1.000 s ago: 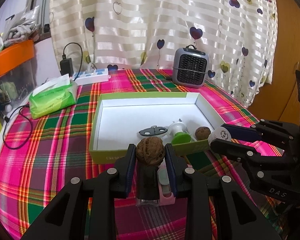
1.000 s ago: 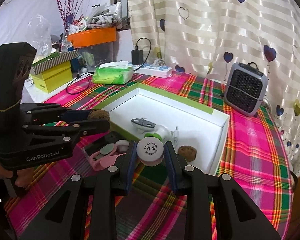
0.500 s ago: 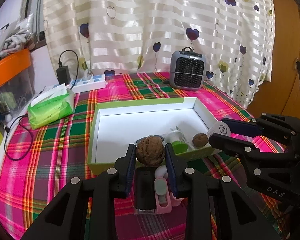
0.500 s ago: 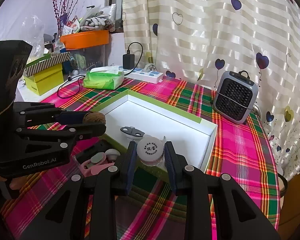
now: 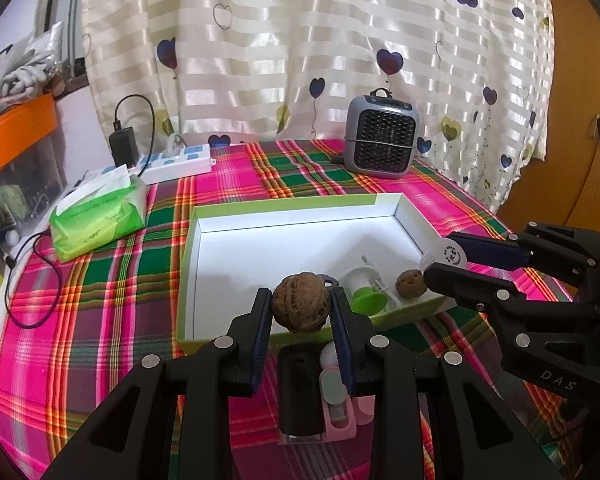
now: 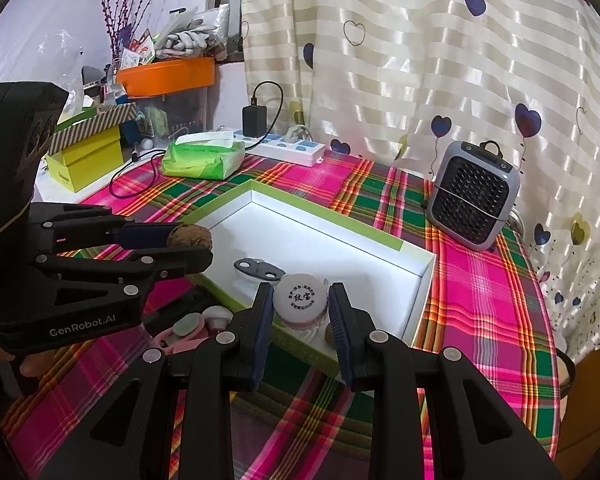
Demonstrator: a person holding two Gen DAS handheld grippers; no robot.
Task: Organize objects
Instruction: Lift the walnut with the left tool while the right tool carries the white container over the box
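Observation:
My left gripper (image 5: 300, 312) is shut on a brown walnut (image 5: 300, 303) and holds it above the near edge of the green-rimmed white box (image 5: 260, 212). My right gripper (image 6: 299, 314) is shut on a small white-lidded jar (image 6: 299, 299), held above the box's near right rim (image 6: 424, 272). Inside the box lie a second walnut (image 5: 411, 284), a white and green plastic piece (image 5: 366, 292) and a grey metal part (image 6: 256, 268). A black case (image 5: 300, 392) and a pink item (image 5: 340, 408) lie on the cloth below the left gripper.
A plaid cloth (image 5: 100, 280) covers the table. A green tissue pack (image 5: 98, 216), a power strip (image 5: 176, 162) with a charger and a small grey heater (image 5: 382, 136) stand at the back. Yellow boxes (image 6: 86, 160) and an orange bin (image 6: 166, 76) are at the far left.
Both grippers have risen and drawn back a little with their objects; the box looks smaller and farther away. The grips have not changed.

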